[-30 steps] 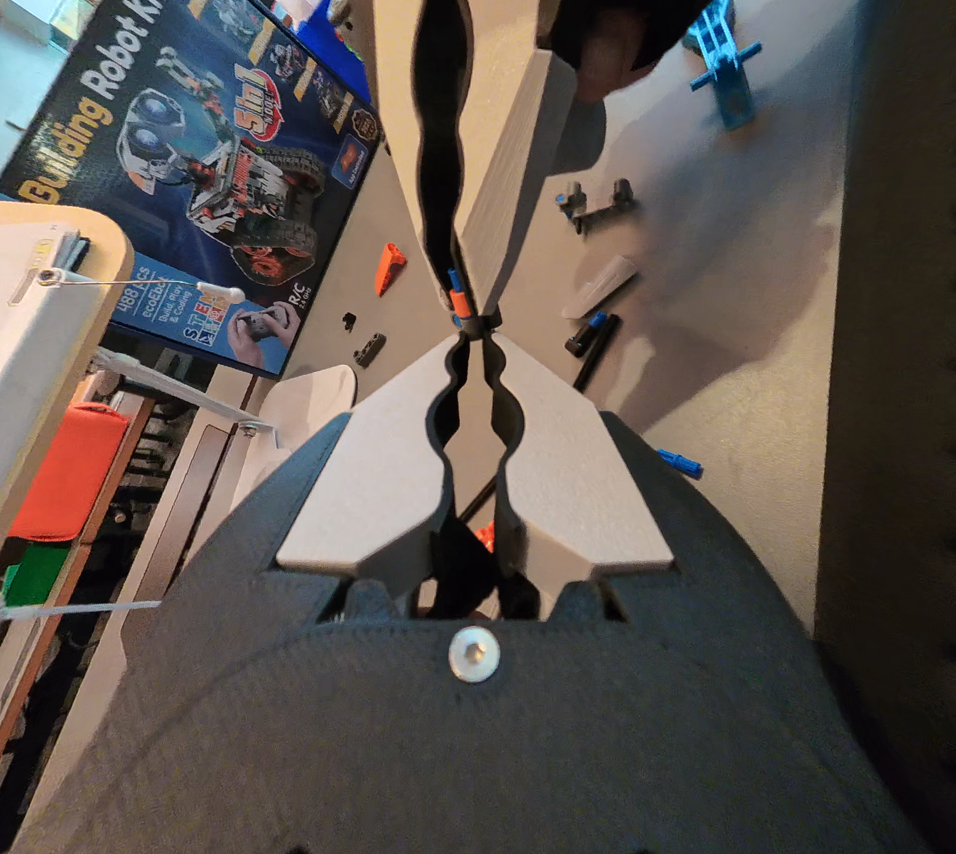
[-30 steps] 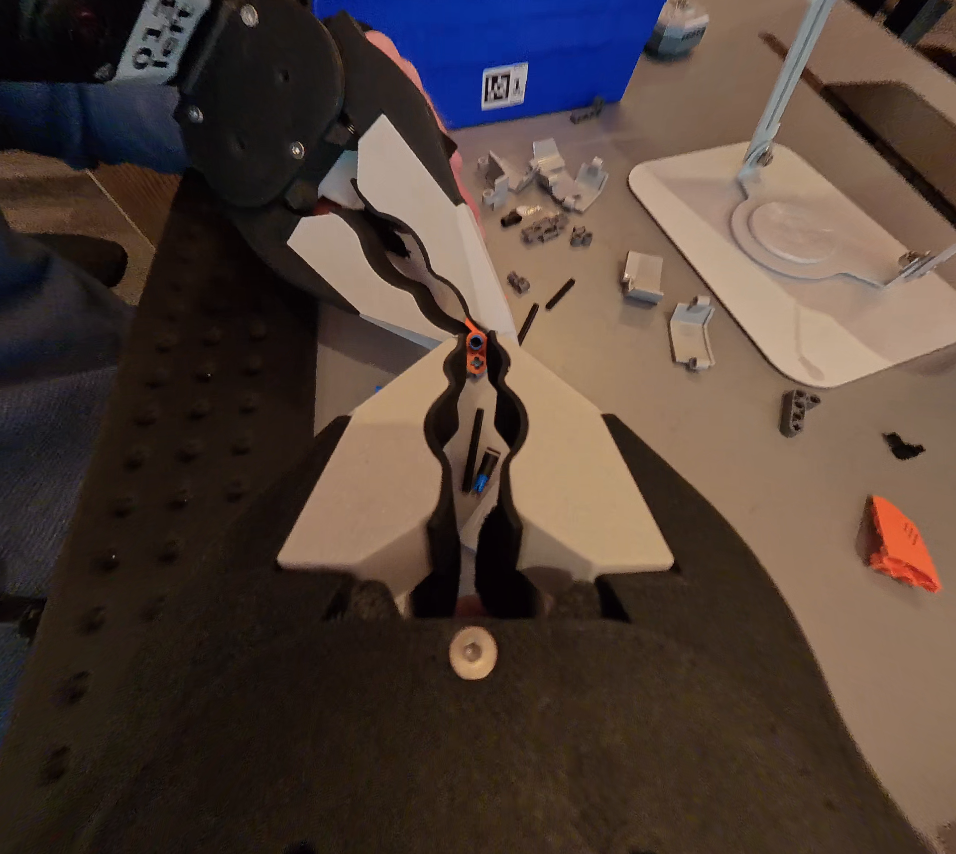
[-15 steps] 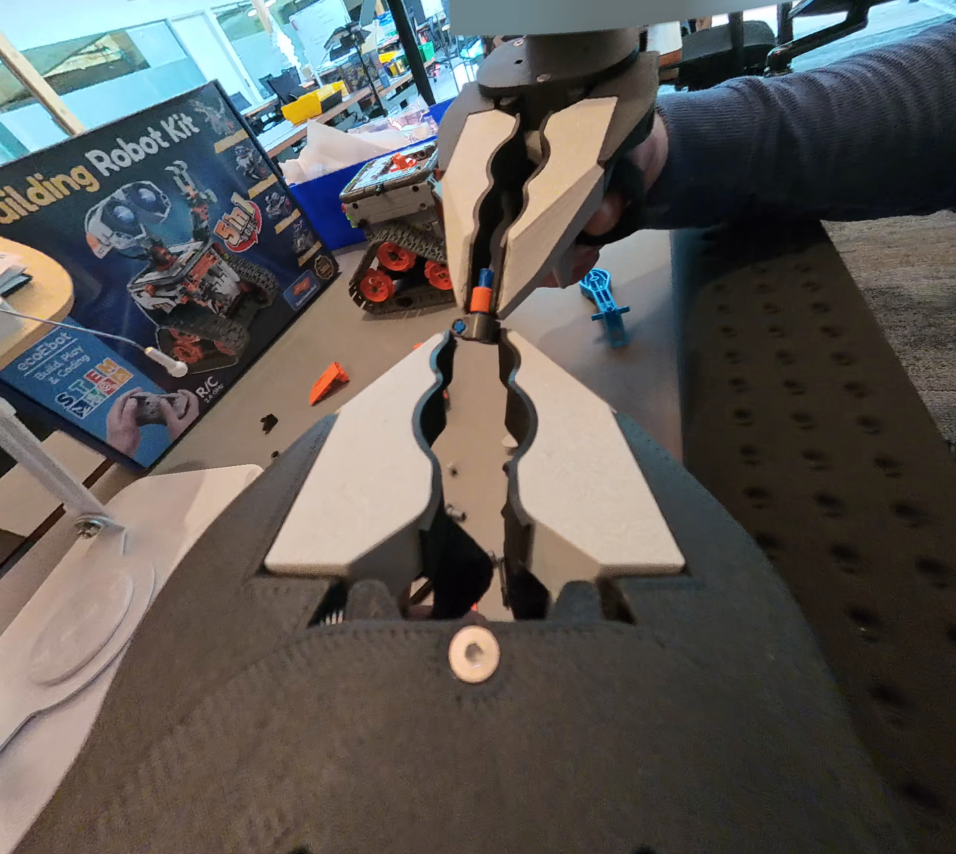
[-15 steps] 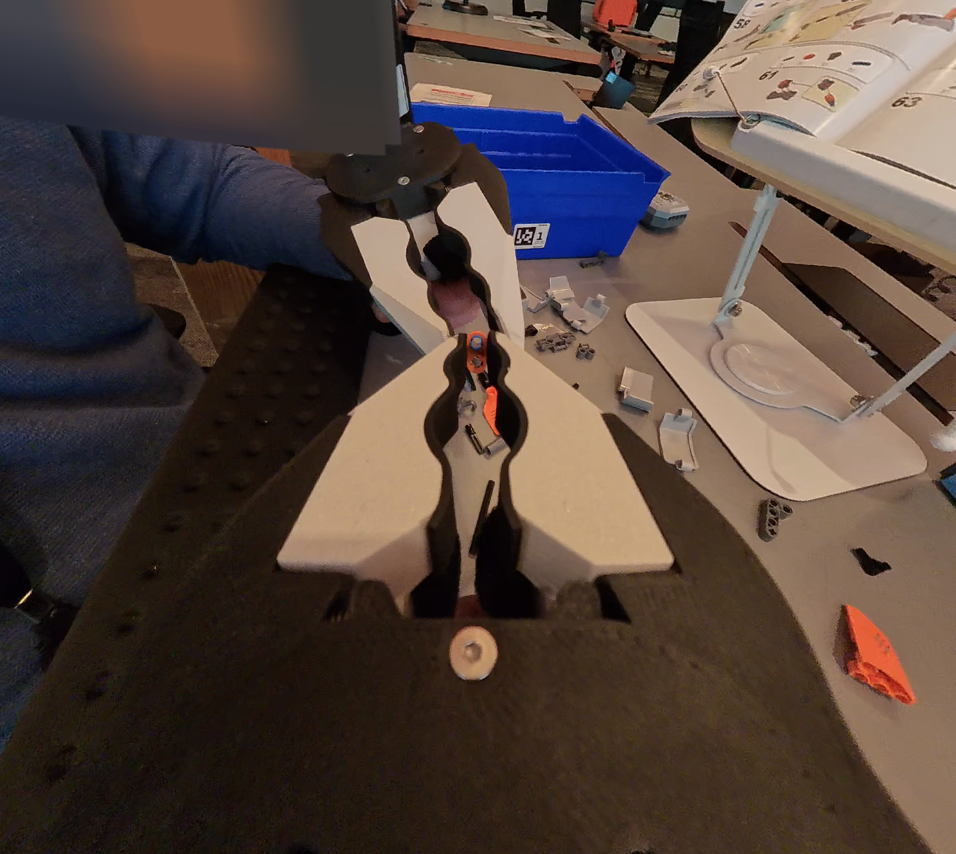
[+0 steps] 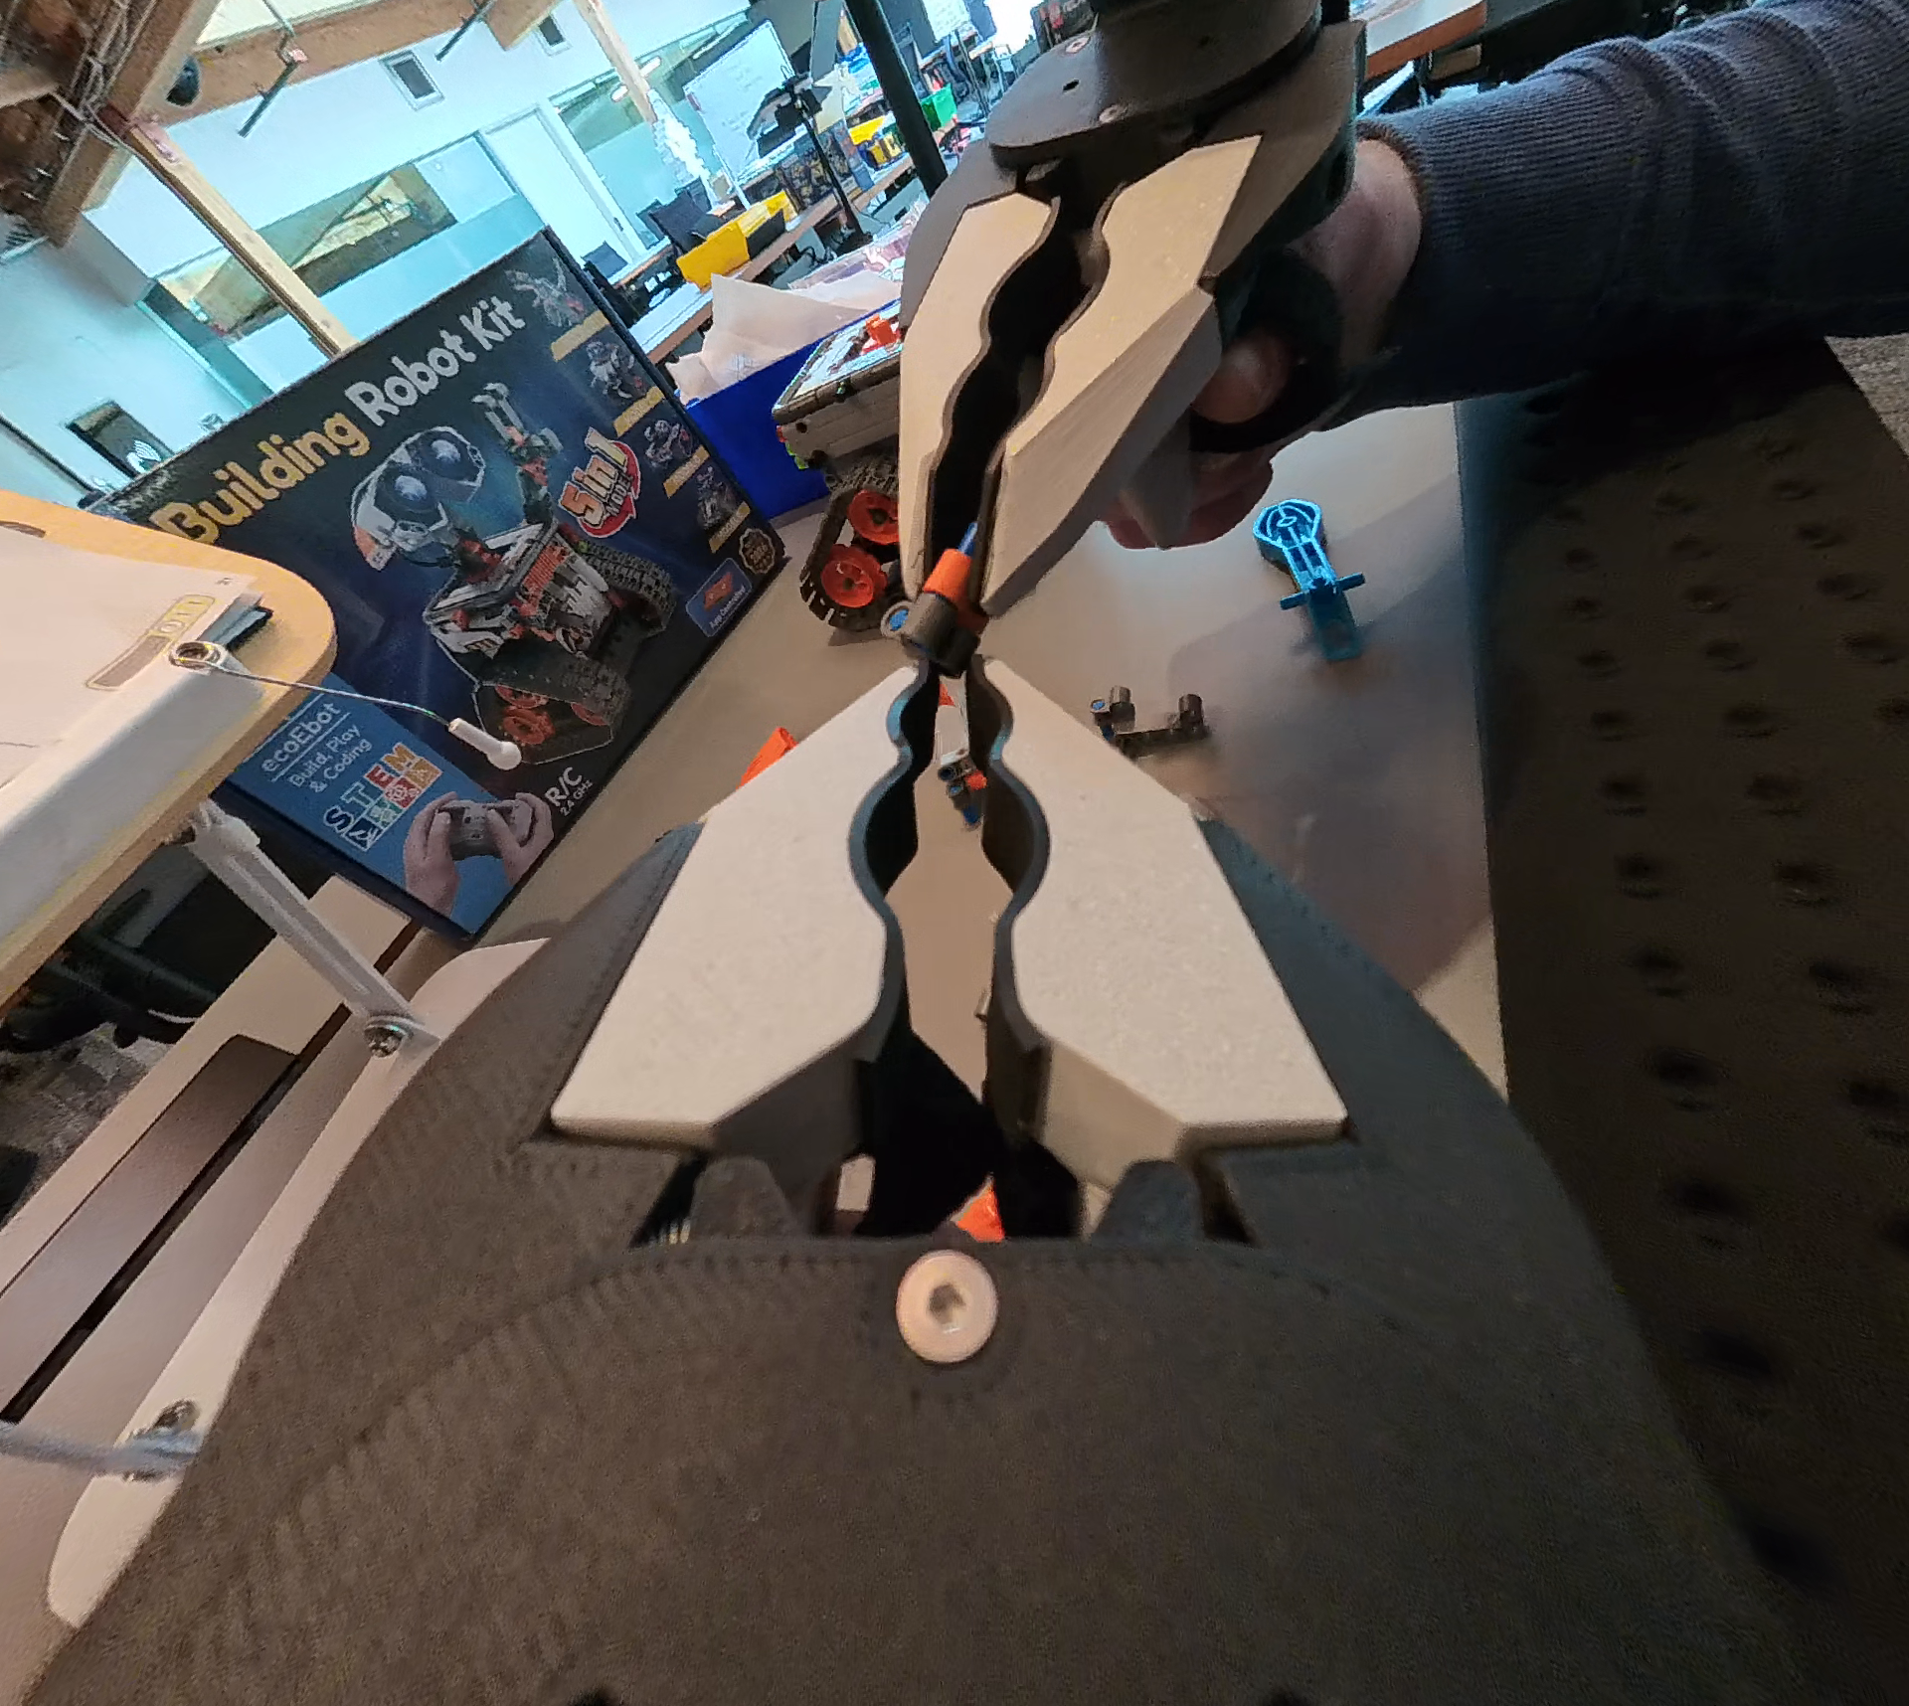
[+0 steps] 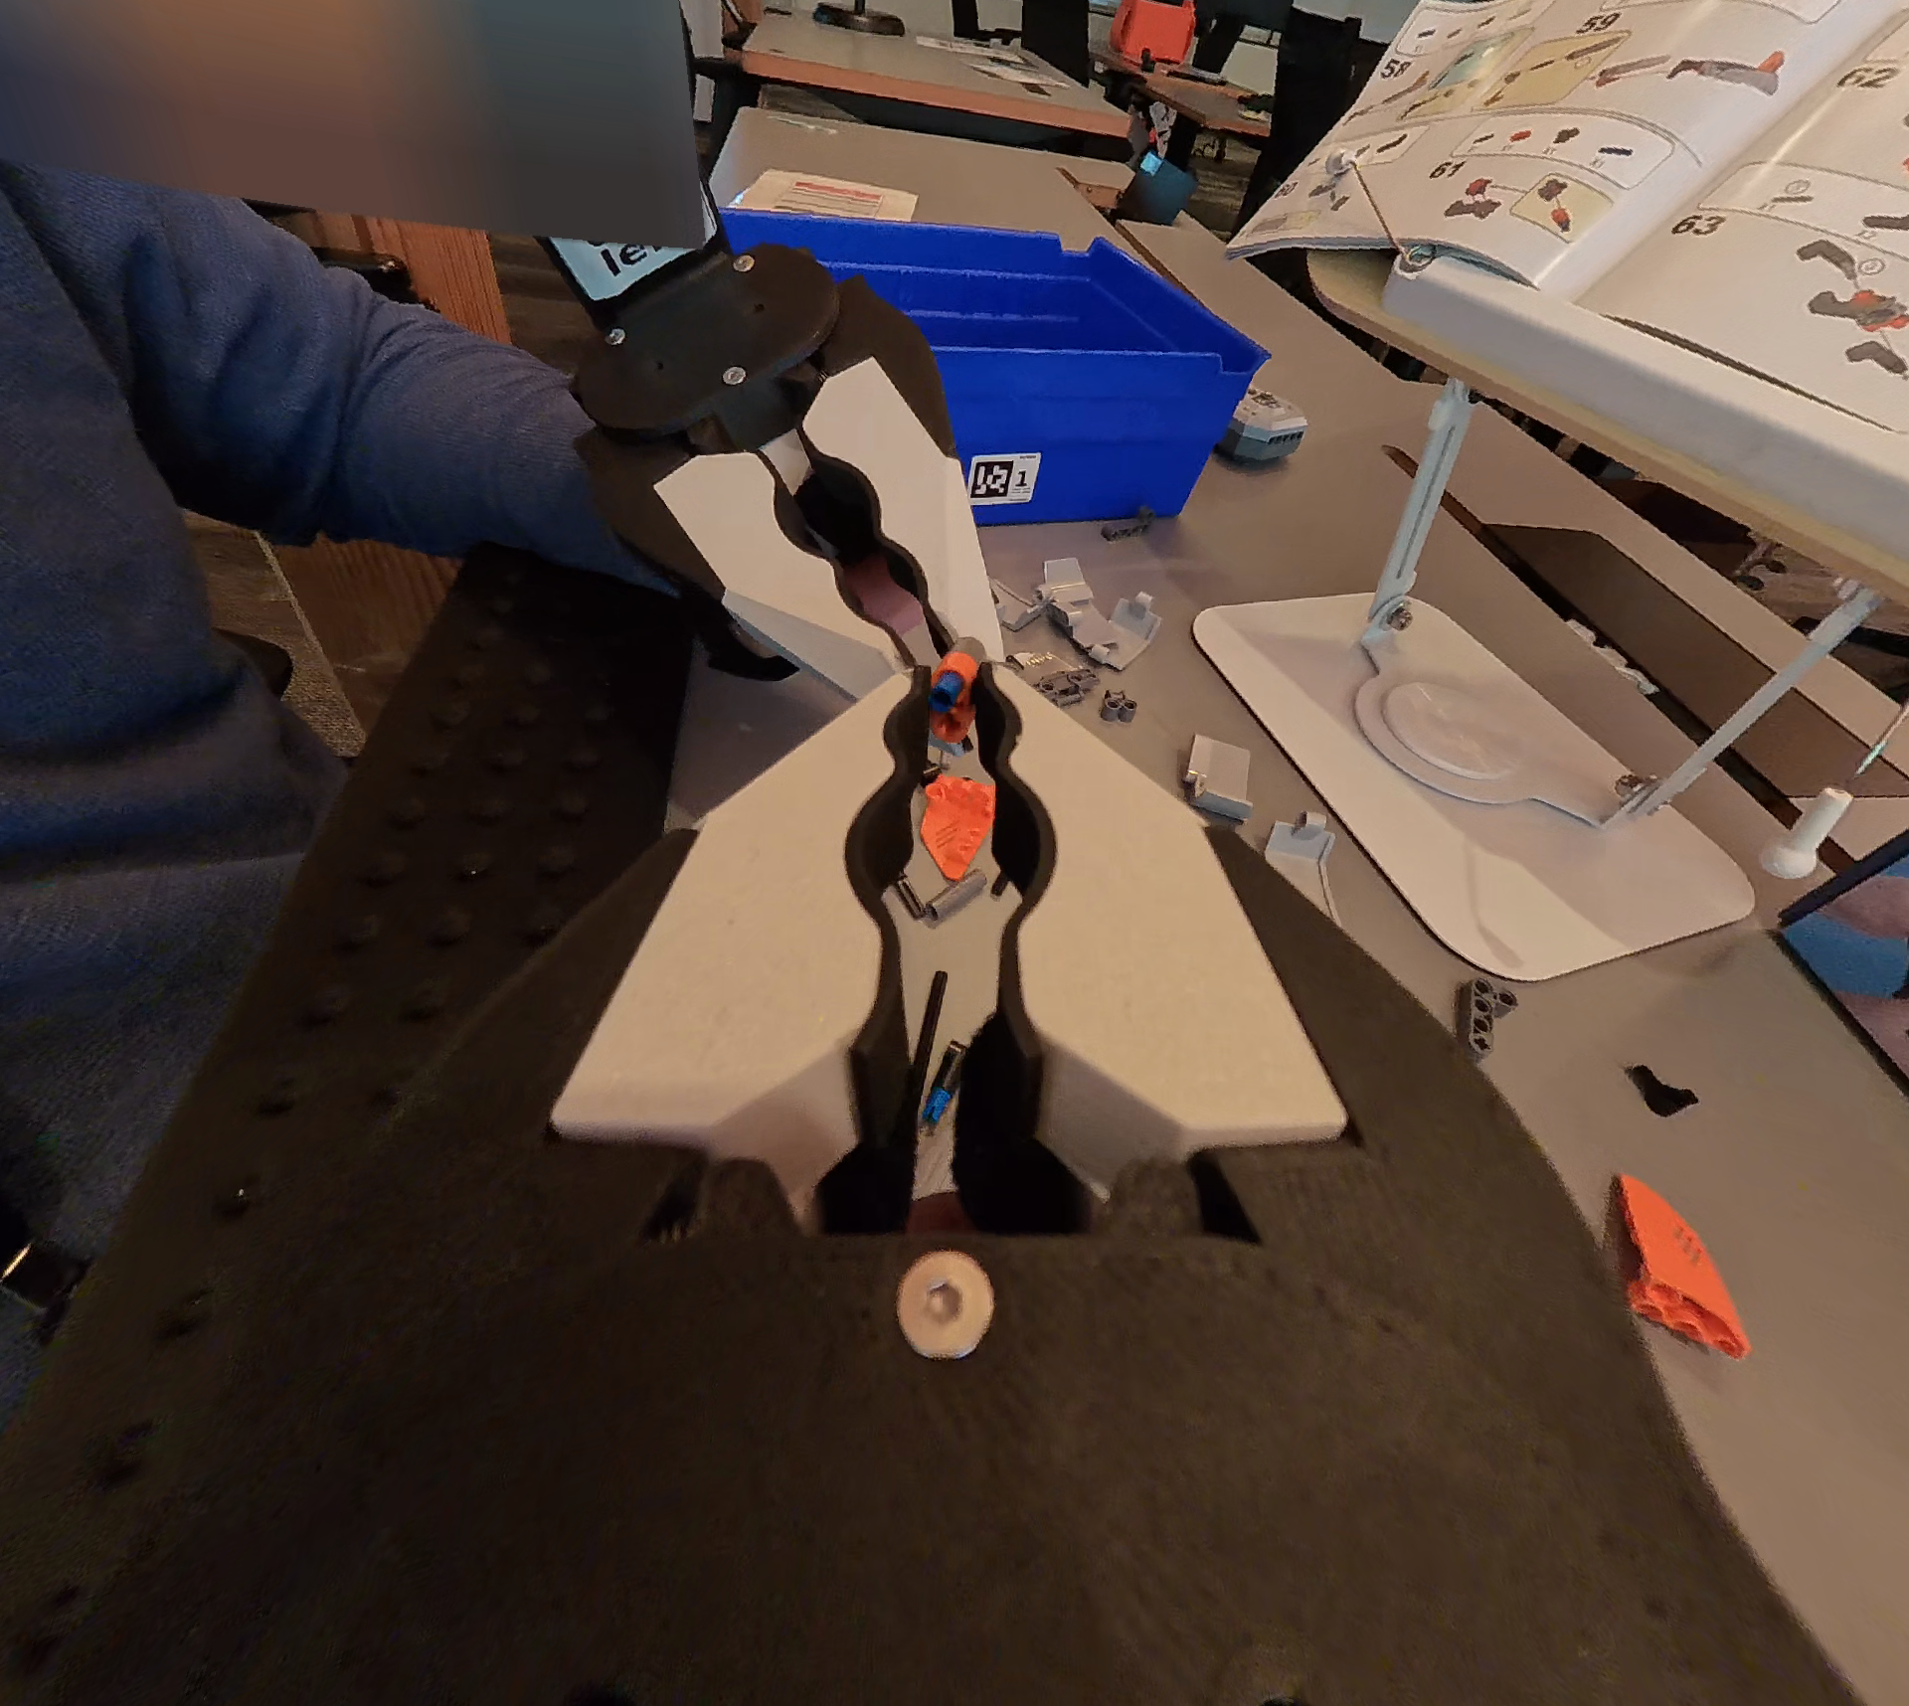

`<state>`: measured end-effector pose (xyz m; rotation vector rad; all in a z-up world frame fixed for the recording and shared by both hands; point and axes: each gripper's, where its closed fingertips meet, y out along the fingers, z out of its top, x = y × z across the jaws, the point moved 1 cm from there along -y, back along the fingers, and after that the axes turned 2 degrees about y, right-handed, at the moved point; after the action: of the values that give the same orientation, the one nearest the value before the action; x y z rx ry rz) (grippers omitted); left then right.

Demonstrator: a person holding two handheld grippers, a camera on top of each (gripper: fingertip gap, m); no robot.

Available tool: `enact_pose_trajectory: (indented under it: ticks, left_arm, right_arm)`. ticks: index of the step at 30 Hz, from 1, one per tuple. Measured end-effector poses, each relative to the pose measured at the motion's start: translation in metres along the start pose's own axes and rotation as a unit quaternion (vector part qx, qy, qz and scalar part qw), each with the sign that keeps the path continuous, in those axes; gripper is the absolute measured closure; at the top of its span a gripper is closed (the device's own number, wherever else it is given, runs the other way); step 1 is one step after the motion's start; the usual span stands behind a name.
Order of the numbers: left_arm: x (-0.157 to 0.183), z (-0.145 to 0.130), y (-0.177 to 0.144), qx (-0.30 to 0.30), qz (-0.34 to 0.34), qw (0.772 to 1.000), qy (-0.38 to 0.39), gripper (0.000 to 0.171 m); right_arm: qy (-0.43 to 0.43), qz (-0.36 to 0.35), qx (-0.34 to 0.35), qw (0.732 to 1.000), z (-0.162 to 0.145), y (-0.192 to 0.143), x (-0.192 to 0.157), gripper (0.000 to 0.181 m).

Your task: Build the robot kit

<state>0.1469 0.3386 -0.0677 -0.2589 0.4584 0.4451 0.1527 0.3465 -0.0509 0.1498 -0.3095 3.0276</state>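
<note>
Table (image 6: pixel 1343 520): blue bin (image 6: pixel 1085 386) at 12 in right view, white stand base (image 6: pixel 1498 830) at 3, robot kit box (image 5: pixel 465 541) at 10 in left view. Loose grey parts (image 6: pixel 1085 624) at 1 of the tips. Both grippers meet tip to tip above the table. Right gripper (image 6: pixel 952 686) is clamped on an orange piece (image 6: pixel 956 691) with a blue pin. Left gripper (image 5: pixel 942 670) is closed on the dark connector (image 5: pixel 935 629) touching that orange piece.

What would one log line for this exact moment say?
left tongs: shut on dark grey connector | right tongs: shut on orange piece | pieces touching above table | blue bin behind
</note>
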Motion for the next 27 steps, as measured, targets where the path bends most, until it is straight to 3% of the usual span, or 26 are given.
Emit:
enact_pose_trajectory:
  ticks: [6,13,27]
  left_arm:
    - [-0.003,0.001,0.0,0.007,0.001,1.0,-0.017,0.169]
    - [-0.007,0.004,-0.003,0.028,-0.004,0.999,-0.03,0.152]
    - [-0.003,0.016,-0.008,0.061,-0.012,0.998,-0.014,0.155]
  right_arm:
    - [-0.003,-0.009,0.007,1.0,0.002,-0.001,0.003,0.175]
    - [-0.011,-0.013,0.021,1.0,0.005,-0.005,0.005,0.175]
    - [-0.053,-0.002,0.018,0.998,0.004,-0.007,-0.003,0.176]
